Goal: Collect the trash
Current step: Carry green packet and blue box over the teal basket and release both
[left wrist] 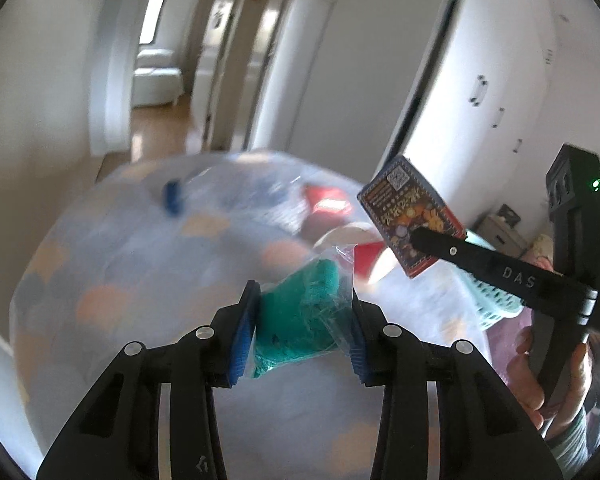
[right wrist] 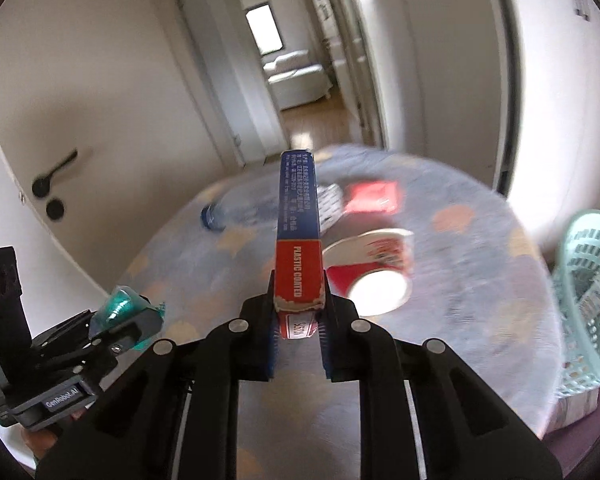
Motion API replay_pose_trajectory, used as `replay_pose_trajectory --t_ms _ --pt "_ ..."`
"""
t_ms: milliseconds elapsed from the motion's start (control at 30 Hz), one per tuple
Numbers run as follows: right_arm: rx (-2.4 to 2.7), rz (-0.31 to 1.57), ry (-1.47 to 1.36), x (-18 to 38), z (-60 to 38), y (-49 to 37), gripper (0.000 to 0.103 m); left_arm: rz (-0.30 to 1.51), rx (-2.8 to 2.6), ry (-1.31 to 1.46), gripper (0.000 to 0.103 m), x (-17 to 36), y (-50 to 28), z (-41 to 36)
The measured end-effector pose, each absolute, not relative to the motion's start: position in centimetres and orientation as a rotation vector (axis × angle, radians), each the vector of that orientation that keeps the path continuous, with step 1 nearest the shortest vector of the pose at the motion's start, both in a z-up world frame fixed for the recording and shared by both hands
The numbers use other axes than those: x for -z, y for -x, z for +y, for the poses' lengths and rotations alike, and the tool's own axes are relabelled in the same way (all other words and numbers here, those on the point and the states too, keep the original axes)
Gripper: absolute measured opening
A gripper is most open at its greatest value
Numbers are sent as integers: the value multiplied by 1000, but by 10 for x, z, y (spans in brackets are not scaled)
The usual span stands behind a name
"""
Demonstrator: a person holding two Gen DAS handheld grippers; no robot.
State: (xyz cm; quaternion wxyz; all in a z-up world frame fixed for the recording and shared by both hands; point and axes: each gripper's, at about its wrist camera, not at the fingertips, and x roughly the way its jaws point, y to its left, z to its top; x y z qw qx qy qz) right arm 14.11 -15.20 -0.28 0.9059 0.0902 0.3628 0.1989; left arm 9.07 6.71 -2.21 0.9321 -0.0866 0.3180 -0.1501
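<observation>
— We are looking down a pale hallway toward a white sofa (right wrist: 296, 76); below us a round bench (right wrist: 460, 320) under a patterned cloth is carrying the trash.

— And the containers? We are seeing one mint-green basket (right wrist: 592, 296) just beside the bench's right edge, with something pale showing through its mesh, though we cannot tell what.

— Our left claw (left wrist: 305, 316) is gripping one teal packet in clear wrap (left wrist: 300, 320) above the bench. Our right claw (right wrist: 298, 328) is clamping one red-and-blue card box (right wrist: 298, 232) by its end, the box pointing forward.

— On the bench we are counting one tipped paper cup (right wrist: 374, 268), one red packet (right wrist: 374, 198) and one bottle with a blue cap (right wrist: 212, 216), all blurred and lying beyond both claws.
</observation>
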Motion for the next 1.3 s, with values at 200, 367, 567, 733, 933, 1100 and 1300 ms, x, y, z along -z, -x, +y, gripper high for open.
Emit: replay_pose_trajectory --t_ms 200,367,567,733,933,1100,1300 --pt "-327 707 -326 -14 -230 -131 14 634 420 143 38 1 -106 15" --pt "-176 665 -340 -23 -291 -122 14 651 550 136 38 -4 -130 -45" --pt "75 647 -348 -21 -364 -119 14 693 687 136 38 -2 -162 -126" --pt "214 671 -433 -4 -432 -121 14 722 764 73 38 8 -187 -200" --pt "306 748 -497 29 -480 -133 15 820 803 37 38 42 -217 -268" --pt "331 811 -534 56 -502 -144 17 861 829 12 59 62 -231 -300" --pt "365 822 -544 70 -511 -142 50 853 819 3 72 64 -231 -292"
